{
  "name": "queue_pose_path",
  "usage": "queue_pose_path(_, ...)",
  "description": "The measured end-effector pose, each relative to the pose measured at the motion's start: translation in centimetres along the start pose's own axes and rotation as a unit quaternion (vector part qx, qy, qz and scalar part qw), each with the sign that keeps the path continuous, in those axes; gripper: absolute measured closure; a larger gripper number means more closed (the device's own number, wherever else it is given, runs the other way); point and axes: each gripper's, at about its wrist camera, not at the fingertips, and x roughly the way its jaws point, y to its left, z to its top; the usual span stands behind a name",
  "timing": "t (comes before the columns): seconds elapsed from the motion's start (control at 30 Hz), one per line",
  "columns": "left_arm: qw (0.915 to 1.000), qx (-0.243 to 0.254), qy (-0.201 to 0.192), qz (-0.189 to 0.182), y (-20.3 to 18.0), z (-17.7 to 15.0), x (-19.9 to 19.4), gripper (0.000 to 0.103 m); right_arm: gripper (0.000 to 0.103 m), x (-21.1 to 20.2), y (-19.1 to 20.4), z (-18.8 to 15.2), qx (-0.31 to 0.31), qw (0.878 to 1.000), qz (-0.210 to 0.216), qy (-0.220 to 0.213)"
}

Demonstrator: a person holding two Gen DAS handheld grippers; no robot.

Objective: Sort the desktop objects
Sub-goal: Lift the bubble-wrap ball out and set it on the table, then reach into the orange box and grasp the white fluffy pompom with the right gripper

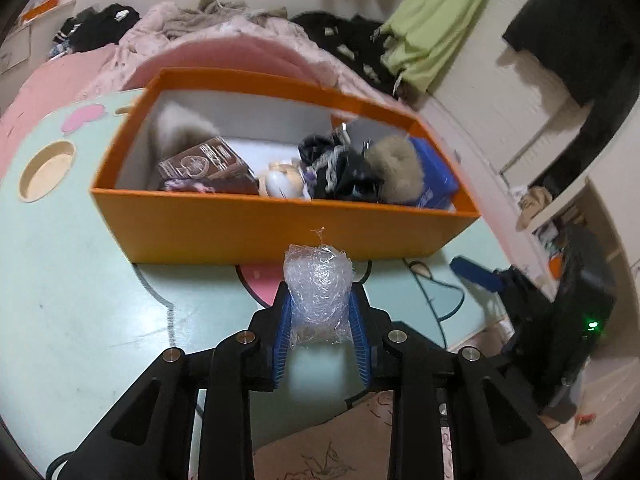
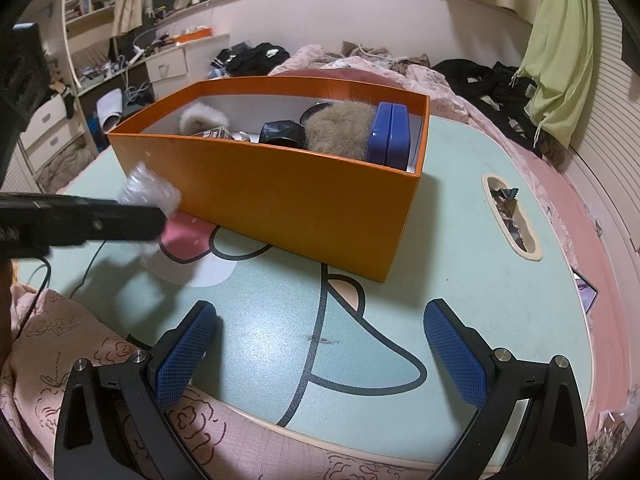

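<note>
Now left tool (image 1: 319, 312) level, clamped on bubble wrap (image 1: 319, 286) near orange box (image 2: 280, 184), right tool (image 2: 320, 344) apart, low over table (image 2: 460, 240)

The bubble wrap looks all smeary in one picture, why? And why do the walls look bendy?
In the right wrist view the bubble wrap and the left gripper holding it are streaked with motion blur, while the orange box is sharp. In the left wrist view the wrap is clearer, but the box is slightly soft. Both views bend straight edges, since they are fisheye.
</note>
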Motion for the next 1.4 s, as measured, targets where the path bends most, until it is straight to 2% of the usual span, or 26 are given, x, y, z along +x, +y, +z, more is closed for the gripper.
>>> queue_pose_path(0.03,0.9998,0.004,-0.018,0.003,-0.1,-0.2,-0.8,0.06,0.0,-0.1,0.1,0.1,0.0,1.0,0.0,0.0)
queue_pose_path(0.07,0.9991,0.01,-0.039,0.012,-0.3,-0.4,-1.9,0.04,0.0,-0.1,0.0,0.1,0.0,1.0,0.0,0.0)
queue_pose_path(0.13,0.9968,0.023,-0.063,0.043,-0.1,-1.6,-3.4,0.017,0.0,-0.2,0.1,0.2,0.0,1.0,0.0,0.0)
queue_pose_path(0.17,0.9962,0.03,-0.062,0.052,-0.2,-2.0,-3.7,0.017,0.0,-0.2,0.1,0.2,0.0,1.0,0.0,0.0)
queue_pose_path(0.3,0.9948,0.068,-0.009,0.075,0.6,-4.1,-2.9,0.017,0.0,-0.3,0.2,0.3,0.0,1.0,0.0,0.0)
queue_pose_path(0.37,0.9923,0.079,0.024,0.093,0.8,-5.1,-1.3,0.015,0.0,-0.3,0.2,0.4,0.0,1.0,0.0,0.0)
queue_pose_path(0.4,0.9885,0.095,0.015,0.117,0.4,-5.2,-0.9,0.014,0.0,-0.4,0.2,0.4,-0.001,1.0,-0.001,0.0)
queue_pose_path(0.53,0.9834,0.097,0.026,0.151,0.1,-4.9,0.2,0.007,0.0,-1.1,0.5,0.8,-0.001,1.0,-0.001,-0.001)
queue_pose_path(0.6,0.9834,0.09,0.026,0.155,0.5,-5.0,0.4,0.001,0.0,-1.5,0.7,1.0,-0.001,1.0,-0.001,-0.001)
queue_pose_path(0.73,0.984,0.084,0.024,0.155,0.8,-5.3,0.3,0.0,0.002,-2.5,0.8,1.4,-0.005,1.0,0.001,0.0)
queue_pose_path(0.77,0.984,0.084,0.024,0.155,0.8,-5.3,0.3,0.0,0.006,-2.6,0.8,1.8,-0.012,1.0,0.006,-0.009)
queue_pose_path(0.83,0.984,0.084,0.023,0.156,0.6,-5.5,0.2,0.0,0.006,-3.7,1.9,3.5,-0.021,0.999,0.031,-0.036)
queue_pose_path(0.87,0.984,0.084,0.022,0.156,0.6,-5.5,0.3,0.0,0.006,-4.9,2.3,5.1,-0.017,0.996,0.056,-0.06)
queue_pose_path(0.97,0.9839,0.084,0.021,0.157,0.5,-5.6,0.2,0.0,0.01,-5.9,3.0,10.0,0.001,0.99,0.115,-0.084)
queue_pose_path(1.0,0.9839,0.084,0.02,0.156,0.5,-5.6,0.2,0.0,0.018,-5.2,3.6,12.2,0.006,0.988,0.132,-0.077)
queue_pose_path(1.03,0.9839,0.084,0.019,0.156,0.6,-5.6,0.1,0.0,0.021,-3.8,4.2,14.5,0.013,0.988,0.145,-0.059)
queue_pose_path(1.07,0.984,0.084,0.018,0.156,0.6,-5.7,0.1,0.0,0.026,-2.8,4.4,15.7,0.021,0.987,0.155,-0.044)
queue_pose_path(1.1,0.984,0.085,0.017,0.156,0.7,-5.7,0.0,0.0,0.03,-0.8,4.7,17.7,0.045,0.983,0.179,-0.011)
queue_pose_path(1.2,0.9842,0.086,0.012,0.154,0.7,-5.9,-0.2,0.0,0.036,4.9,5.2,20.4,0.122,0.961,0.235,0.077)
queue_pose_path(1.23,0.9843,0.086,0.01,0.154,0.7,-6.0,-0.3,0.0,0.037,5.7,5.2,20.7,0.131,0.959,0.234,0.09)
queue_pose_path(1.33,0.9844,0.088,0.006,0.153,0.6,-6.3,-0.4,0.0,0.043,9.6,5.6,21.7,0.16,0.959,0.195,0.128)
queue_pose_path(1.4,0.9844,0.088,0.003,0.152,0.5,-6.4,-0.5,0.0,0.044,11.1,5.3,21.8,0.179,0.952,0.202,0.145)
